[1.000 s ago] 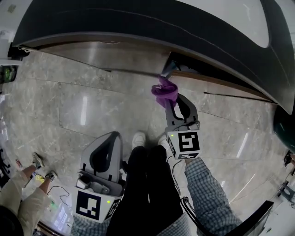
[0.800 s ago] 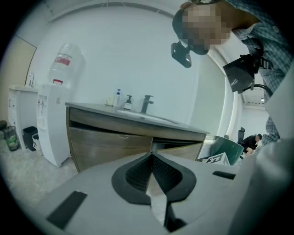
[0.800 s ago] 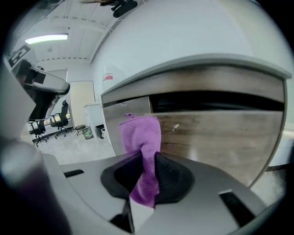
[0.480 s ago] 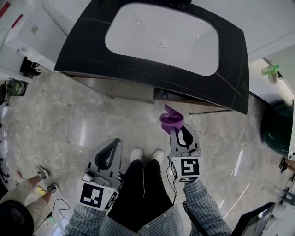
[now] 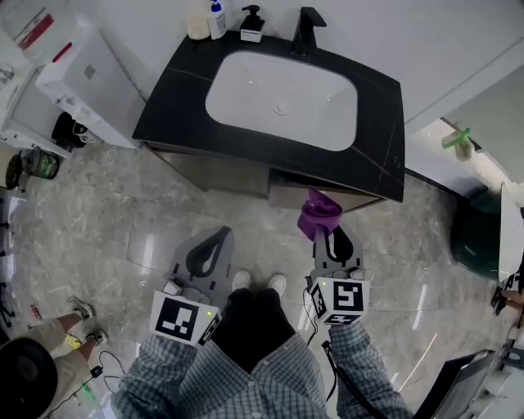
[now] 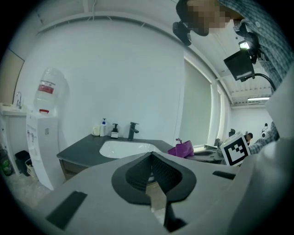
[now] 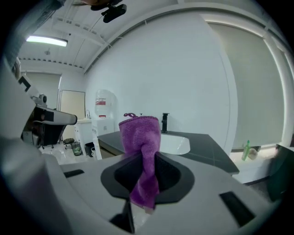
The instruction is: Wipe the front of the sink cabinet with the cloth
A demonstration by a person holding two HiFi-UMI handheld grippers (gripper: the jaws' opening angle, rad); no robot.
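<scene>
The purple cloth point(image 5: 319, 214) is pinched in my right gripper point(image 5: 325, 232), which is shut on it a short way in front of the sink cabinet's front point(image 5: 237, 173); the cloth point(image 7: 141, 151) stands up between the jaws in the right gripper view. The cabinet carries a black counter point(image 5: 178, 102) with a white basin point(image 5: 282, 86) and a black faucet point(image 5: 307, 29). My left gripper point(image 5: 214, 239) hangs lower left over the floor, shut with nothing in it point(image 6: 150, 176). The purple cloth point(image 6: 181, 149) also shows in the left gripper view.
Soap bottles point(image 5: 214, 18) stand at the counter's back left. A white water dispenser point(image 5: 78, 78) sits left of the cabinet, a dark green bin point(image 5: 479, 237) to the right. A bystander's feet point(image 5: 78, 315) are at lower left. The floor is grey marble tile point(image 5: 98, 221).
The head view has swung up from the floor and cabinet edge to the whole sink top. Both grippers now sit lower in the frame, the cloth still held in the right one.
</scene>
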